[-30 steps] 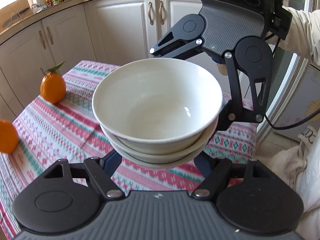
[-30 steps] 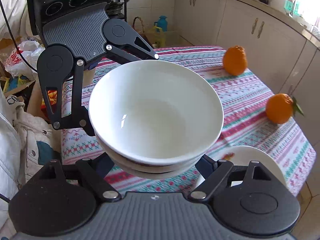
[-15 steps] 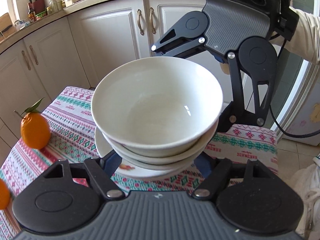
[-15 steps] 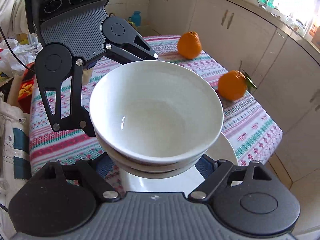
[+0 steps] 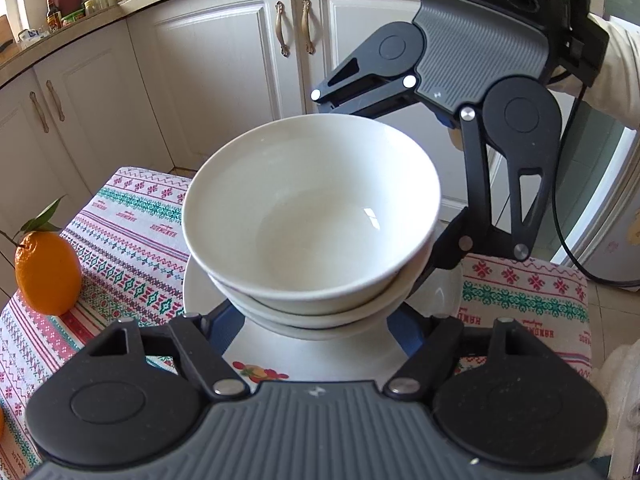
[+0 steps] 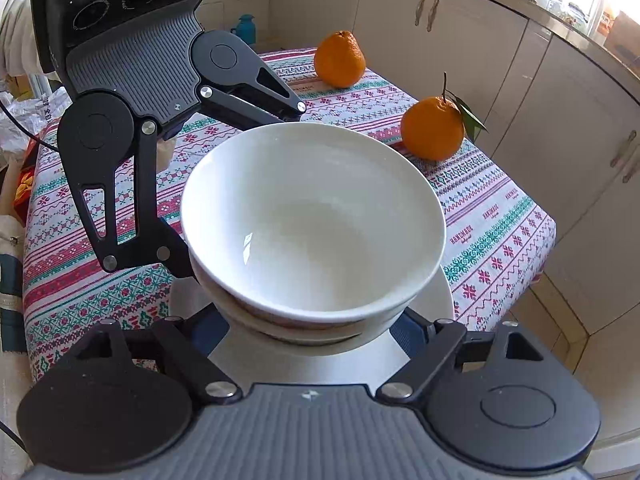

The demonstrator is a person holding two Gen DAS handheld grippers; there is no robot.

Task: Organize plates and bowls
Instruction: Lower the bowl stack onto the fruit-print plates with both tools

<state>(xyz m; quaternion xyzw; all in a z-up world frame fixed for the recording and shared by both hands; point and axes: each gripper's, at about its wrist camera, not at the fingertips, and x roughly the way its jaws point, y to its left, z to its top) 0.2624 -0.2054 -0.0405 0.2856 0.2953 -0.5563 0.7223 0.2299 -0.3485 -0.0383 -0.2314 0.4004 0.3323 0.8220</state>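
Observation:
Two nested white bowls [image 5: 312, 216] are held between both grippers, which face each other. My left gripper [image 5: 316, 320] grips the stack from the near side in its view, with blue fingers [image 5: 226, 320] against the lower bowl. My right gripper [image 6: 316, 320] grips the opposite side of the bowls [image 6: 312, 220]. The stack hangs just above a white plate [image 5: 320, 354] with a fruit print, which lies near the table corner and also shows in the right wrist view [image 6: 312, 364]. I cannot tell whether the stack touches the plate.
The table has a red, green and white patterned cloth [image 6: 480, 216]. Two oranges [image 6: 434, 128] [image 6: 340, 58] sit on it beyond the plate; one shows in the left wrist view [image 5: 46, 272]. White kitchen cabinets [image 5: 224, 72] stand close behind the table edge.
Both grippers carried the bowl stack across the table towards its corner. The plate has come into view beneath the stack, and the stack is now lower over it.

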